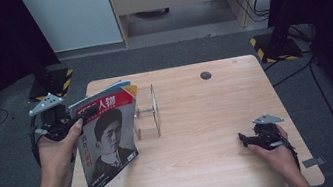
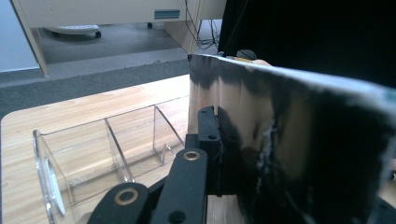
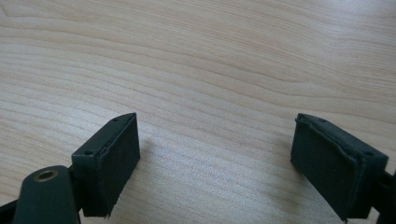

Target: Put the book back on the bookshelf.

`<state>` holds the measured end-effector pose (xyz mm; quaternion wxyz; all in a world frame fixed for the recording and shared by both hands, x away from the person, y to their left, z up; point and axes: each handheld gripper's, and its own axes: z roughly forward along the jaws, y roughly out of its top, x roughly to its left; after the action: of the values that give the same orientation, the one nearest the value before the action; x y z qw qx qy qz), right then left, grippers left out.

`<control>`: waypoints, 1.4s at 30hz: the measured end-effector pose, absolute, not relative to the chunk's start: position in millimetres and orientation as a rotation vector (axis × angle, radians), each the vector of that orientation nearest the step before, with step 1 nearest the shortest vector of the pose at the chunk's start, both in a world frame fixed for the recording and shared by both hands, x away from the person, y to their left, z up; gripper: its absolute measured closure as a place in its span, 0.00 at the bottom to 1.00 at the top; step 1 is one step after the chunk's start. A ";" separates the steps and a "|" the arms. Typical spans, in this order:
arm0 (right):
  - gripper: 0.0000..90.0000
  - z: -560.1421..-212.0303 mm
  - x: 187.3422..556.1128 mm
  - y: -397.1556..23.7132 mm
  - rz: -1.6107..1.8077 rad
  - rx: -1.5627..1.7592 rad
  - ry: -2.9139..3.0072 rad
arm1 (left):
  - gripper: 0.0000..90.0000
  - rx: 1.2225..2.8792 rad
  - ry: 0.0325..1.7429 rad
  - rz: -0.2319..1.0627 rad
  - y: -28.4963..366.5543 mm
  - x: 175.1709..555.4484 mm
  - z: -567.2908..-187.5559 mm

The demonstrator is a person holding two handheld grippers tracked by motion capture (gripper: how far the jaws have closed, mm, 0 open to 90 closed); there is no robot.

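Note:
My left gripper (image 1: 75, 120) is shut on the left edge of a magazine (image 1: 108, 138) with a red title band and a black-and-white portrait on its cover. It holds the magazine upright and tilted over the table's left side. In the left gripper view one black jaw presses the magazine's dark glossy cover (image 2: 289, 140), and the other jaw is hidden behind it. A clear acrylic rack (image 1: 147, 111) with upright dividers stands just right of the magazine, also seen as the rack (image 2: 107, 149). My right gripper (image 1: 243, 139) rests low at the front right, open (image 3: 215, 158), with nothing between its jaws.
The wooden table (image 1: 209, 117) has a dark round hole (image 1: 205, 75) near its far edge. Grey carpet surrounds it, with stand bases marked in yellow and black (image 1: 274, 48) at the back corners and a white cabinet (image 1: 74, 17) behind.

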<state>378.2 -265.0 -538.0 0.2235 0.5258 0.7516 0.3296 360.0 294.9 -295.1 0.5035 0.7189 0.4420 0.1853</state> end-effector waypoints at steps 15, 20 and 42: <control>0.18 -538.1 378.2 -265.1 0.910 1.451 2.075 | 0.96 1.715 1.103 0.469 314.7 354.5 -295.3; 0.18 -538.0 378.2 -265.1 0.910 1.451 2.075 | 0.96 1.711 1.112 0.476 320.5 352.9 -295.5; 0.18 -538.1 378.3 -265.1 0.910 1.451 2.075 | 0.96 1.674 1.154 0.501 346.7 344.9 -296.3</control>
<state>378.3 -265.1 -538.1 0.2234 0.5257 0.7517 0.3298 344.9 346.7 -296.3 0.5002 0.6923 0.4771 0.2071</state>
